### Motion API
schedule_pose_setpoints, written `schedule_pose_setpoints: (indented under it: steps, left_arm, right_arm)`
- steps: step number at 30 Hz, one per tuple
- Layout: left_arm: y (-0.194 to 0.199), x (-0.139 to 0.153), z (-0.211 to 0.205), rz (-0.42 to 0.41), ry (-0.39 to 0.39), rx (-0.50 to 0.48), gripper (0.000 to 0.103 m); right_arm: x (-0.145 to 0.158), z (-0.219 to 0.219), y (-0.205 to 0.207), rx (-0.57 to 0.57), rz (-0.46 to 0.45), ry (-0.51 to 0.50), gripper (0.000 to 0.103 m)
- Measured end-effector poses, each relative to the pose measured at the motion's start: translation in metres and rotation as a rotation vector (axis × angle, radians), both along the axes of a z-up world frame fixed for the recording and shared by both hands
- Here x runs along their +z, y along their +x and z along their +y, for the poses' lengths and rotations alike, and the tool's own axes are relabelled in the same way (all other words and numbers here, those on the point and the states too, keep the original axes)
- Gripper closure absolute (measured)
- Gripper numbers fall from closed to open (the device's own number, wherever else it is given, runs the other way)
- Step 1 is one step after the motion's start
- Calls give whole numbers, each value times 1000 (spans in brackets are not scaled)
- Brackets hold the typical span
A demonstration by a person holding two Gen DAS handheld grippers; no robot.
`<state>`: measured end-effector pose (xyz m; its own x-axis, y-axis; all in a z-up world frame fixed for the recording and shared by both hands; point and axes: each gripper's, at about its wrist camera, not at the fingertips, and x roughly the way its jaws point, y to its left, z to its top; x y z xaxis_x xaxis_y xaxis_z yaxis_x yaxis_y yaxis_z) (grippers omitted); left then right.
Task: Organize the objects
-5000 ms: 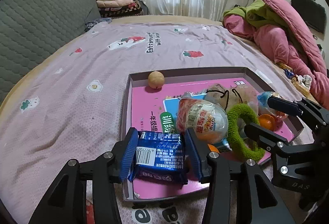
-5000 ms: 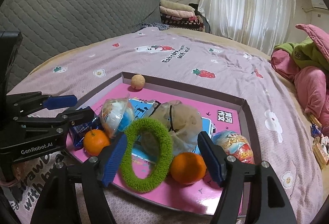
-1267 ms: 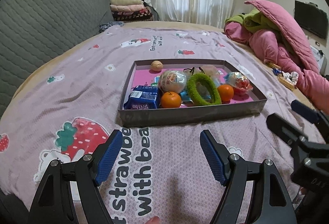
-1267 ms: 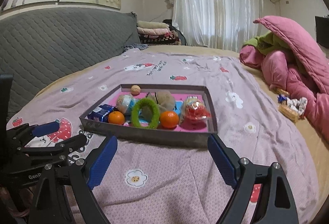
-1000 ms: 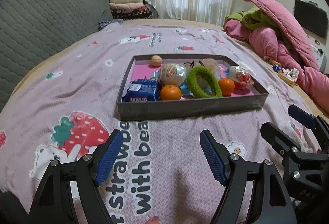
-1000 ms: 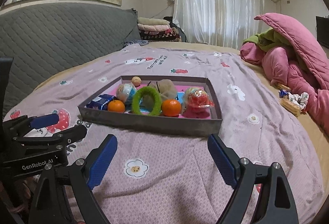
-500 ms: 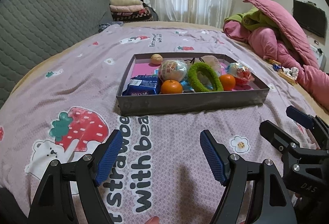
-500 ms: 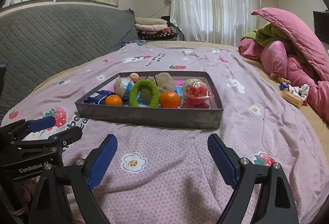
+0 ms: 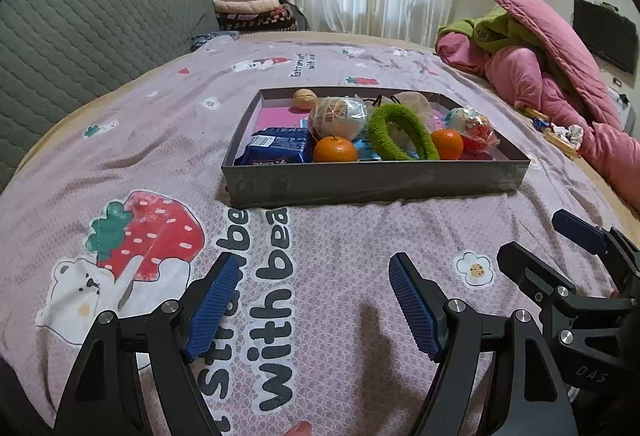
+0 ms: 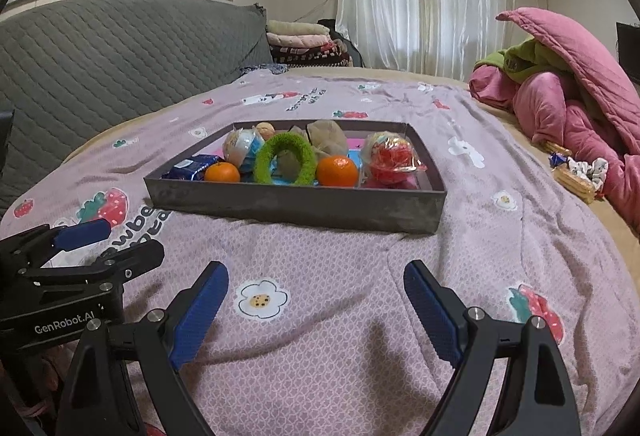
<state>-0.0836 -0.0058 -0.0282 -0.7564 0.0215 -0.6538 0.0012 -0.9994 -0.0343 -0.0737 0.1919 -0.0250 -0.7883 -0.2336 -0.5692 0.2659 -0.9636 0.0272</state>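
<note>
A grey tray (image 9: 372, 182) with a pink floor sits on the bed; it also shows in the right wrist view (image 10: 296, 204). In it lie a blue snack pack (image 9: 276, 150), two oranges (image 9: 335, 150) (image 9: 447, 144), a green fuzzy ring (image 9: 400, 134), a wrapped ball (image 9: 338, 116), a red wrapped toy (image 9: 474, 130), a beige pouch (image 10: 326, 136) and a small tan ball (image 9: 305, 98). My left gripper (image 9: 312, 300) is open and empty, well short of the tray. My right gripper (image 10: 316, 312) is open and empty, also short of it.
The pink bedspread (image 9: 160, 156) has strawberry and flower prints. A pile of pink and green quilts (image 9: 552, 76) lies at the right. Snacks and a scrunchie (image 10: 580, 172) lie near the right edge. A grey quilted headboard (image 10: 100, 56) stands at the left.
Five seconds ago my left gripper held the blue snack pack over the tray; it now lies in the tray. Both grippers have pulled back and sunk lower toward the bedspread.
</note>
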Motion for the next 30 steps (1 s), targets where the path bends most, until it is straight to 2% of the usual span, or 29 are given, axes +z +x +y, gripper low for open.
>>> schedule_pose_setpoints:
  steps: [30]
  left_arm:
    - [-1, -1, 0, -1, -10, 5, 24]
  right_arm:
    - [-4, -1, 0, 13, -5, 9, 14]
